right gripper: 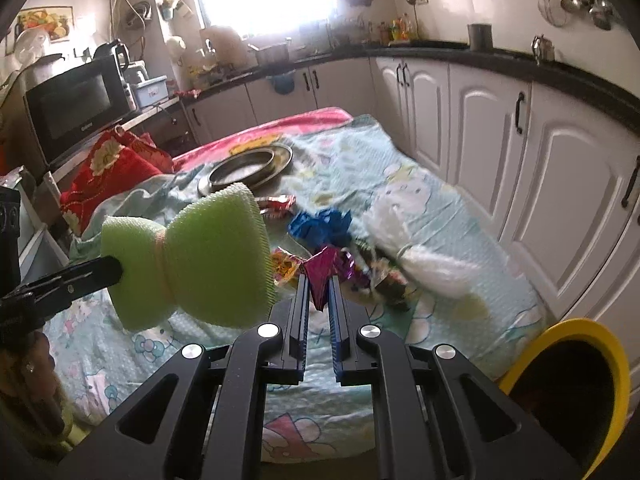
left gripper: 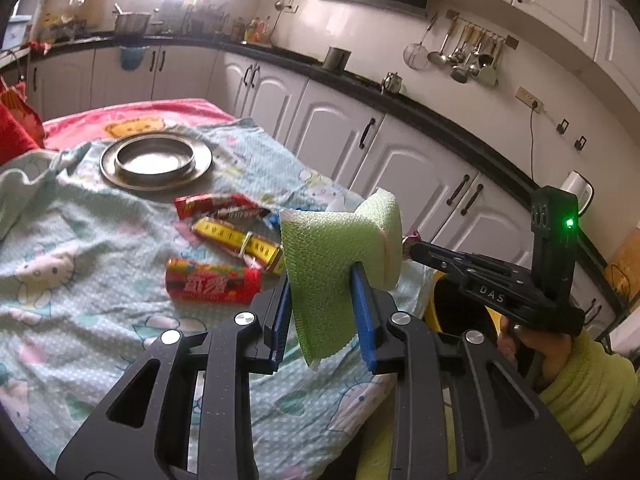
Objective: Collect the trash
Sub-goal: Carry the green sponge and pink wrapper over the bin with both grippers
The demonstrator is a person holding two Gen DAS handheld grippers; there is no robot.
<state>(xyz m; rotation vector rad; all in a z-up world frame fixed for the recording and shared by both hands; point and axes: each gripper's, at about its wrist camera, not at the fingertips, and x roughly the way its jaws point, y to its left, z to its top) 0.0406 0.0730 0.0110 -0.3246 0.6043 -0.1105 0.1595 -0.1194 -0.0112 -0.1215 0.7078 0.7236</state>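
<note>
- My left gripper (left gripper: 326,280) clamps the green sponge (left gripper: 340,256).
- My right gripper (right gripper: 319,280) pinches a pink wrapper (right gripper: 320,268); the yellow bin (right gripper: 576,360) sits lower right, nearer it.

A plate (left gripper: 156,160) sits at the far end of the surface (left gripper: 80,320), wrappers (left gripper: 224,240) scattered nearer; a sponge (left gripper: 340,264) hangs above the near right edge, a bin (right gripper: 568,392) below, cabinets (left gripper: 360,136) along the right.
</note>
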